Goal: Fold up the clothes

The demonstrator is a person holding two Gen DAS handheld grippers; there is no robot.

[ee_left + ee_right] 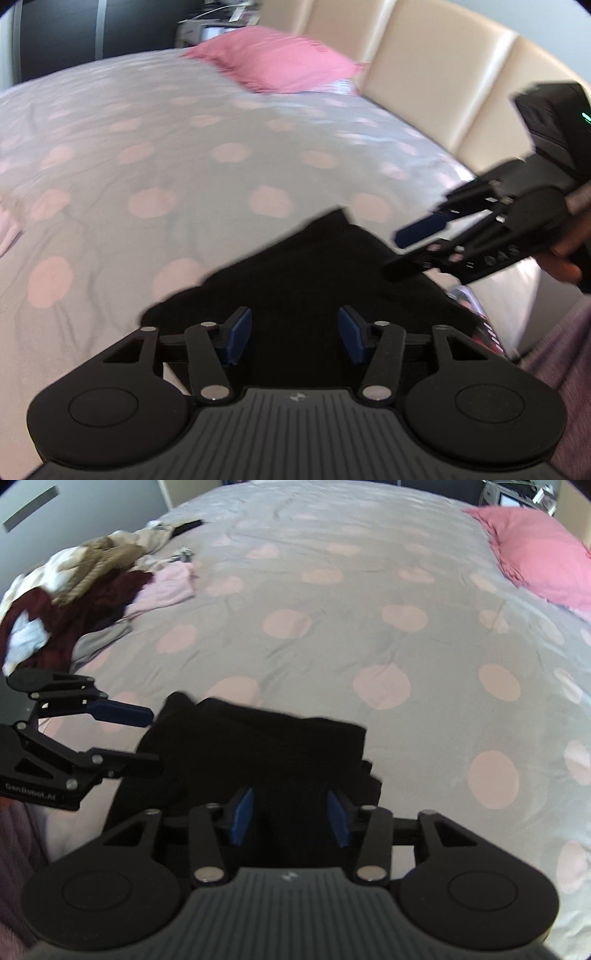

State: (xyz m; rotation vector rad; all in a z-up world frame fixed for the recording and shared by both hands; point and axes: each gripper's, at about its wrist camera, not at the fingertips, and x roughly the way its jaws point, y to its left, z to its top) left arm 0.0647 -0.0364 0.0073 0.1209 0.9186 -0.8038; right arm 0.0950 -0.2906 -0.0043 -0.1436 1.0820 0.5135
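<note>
Black folded garment (258,746) lies on the dotted bedspread (369,627) beneath 2 open, empty tools: left tool (294,334), right tool (290,816).

a bed (332,602) with a grey cover dotted in pale pink carries everything. a folded black garment (258,746) lies at its near edge, a heap of mixed clothes (74,590) at one far corner, a pink pillow (535,554) by the headboard.

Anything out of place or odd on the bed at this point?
Mostly tidy. The black garment lies folded near the bed's edge, its far corner slightly ragged. The one untidy spot is the heap of unfolded clothes at the far left.
</note>
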